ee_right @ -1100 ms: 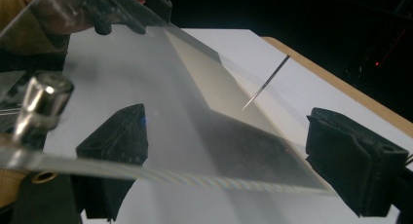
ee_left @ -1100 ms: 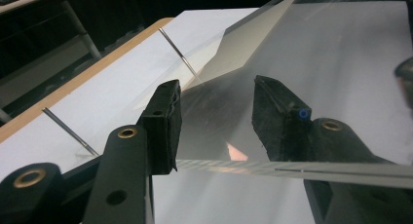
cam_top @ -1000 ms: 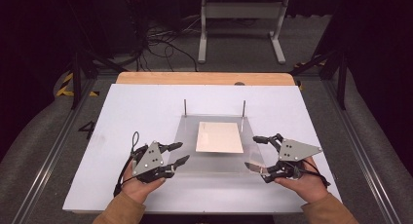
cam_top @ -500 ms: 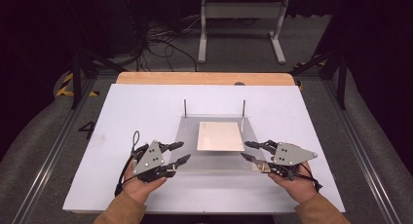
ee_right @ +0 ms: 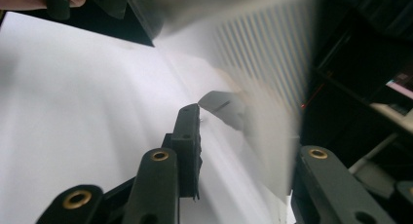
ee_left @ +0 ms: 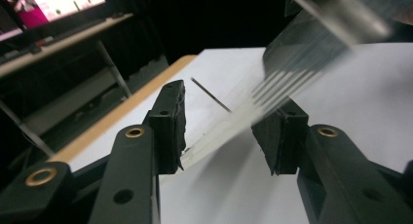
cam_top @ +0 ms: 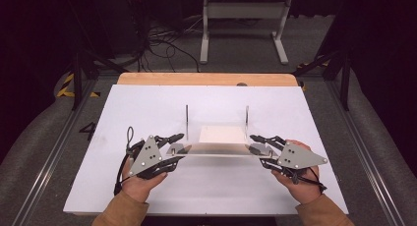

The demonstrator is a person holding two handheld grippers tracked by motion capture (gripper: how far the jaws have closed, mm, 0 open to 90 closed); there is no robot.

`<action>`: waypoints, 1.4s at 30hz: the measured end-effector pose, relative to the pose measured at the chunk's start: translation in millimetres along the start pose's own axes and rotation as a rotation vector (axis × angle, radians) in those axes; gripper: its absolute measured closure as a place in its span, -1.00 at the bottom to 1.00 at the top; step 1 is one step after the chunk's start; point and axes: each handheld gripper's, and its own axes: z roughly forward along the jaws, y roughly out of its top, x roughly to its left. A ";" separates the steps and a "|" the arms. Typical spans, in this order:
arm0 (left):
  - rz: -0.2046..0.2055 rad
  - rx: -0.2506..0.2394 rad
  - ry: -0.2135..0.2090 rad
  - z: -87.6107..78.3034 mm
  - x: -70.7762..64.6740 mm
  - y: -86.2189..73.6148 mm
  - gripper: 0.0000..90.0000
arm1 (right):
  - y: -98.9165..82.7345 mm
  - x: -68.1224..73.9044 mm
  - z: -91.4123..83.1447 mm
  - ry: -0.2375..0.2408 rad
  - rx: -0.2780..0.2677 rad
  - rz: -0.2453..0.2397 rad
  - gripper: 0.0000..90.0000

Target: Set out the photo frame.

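A clear plastic plate (cam_top: 216,150) hangs level just above the white board (cam_top: 147,103), held at both ends. My left gripper (cam_top: 178,148) pinches its left end and my right gripper (cam_top: 256,150) its right end. Both pairs of jaws have just been closing, with the plate between them. In the left gripper view the plate (ee_left: 292,73) runs slanted between the pads of that gripper (ee_left: 226,131). The right gripper view shows the plate (ee_right: 263,63), blurred, between the jaws of that gripper (ee_right: 243,136). A cream sheet (cam_top: 221,134) lies under the plate's far edge.
Two thin metal rods (cam_top: 187,115) (cam_top: 246,115) stand upright on the board just behind the plate. The board rests on a wooden table (cam_top: 206,78). Beyond it are a grey floor, cables and a white stand (cam_top: 243,24).
The right gripper's jaws went from wide apart to closed on the plate's right end. Both hands then rose, and the plate came up off the board with them.
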 end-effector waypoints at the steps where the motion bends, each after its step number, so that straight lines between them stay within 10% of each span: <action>1: 0.015 -0.008 0.008 -1.1 -0.3 5.7 0.30 | 3.4 -0.9 -1.5 -0.006 -0.004 -0.013 0.45; 13: 0.056 -0.075 0.025 -24.9 3.1 44.9 0.29 | 40.7 -3.7 -20.8 0.037 -0.061 0.004 0.59; 27: -0.050 -0.143 -0.034 -40.9 5.5 58.5 0.32 | 75.0 -15.1 -34.5 0.197 -0.039 0.108 0.71; 42: -0.154 -0.141 -0.054 -35.8 16.9 48.1 0.35 | 71.1 -37.0 -18.4 0.280 -0.036 0.217 0.67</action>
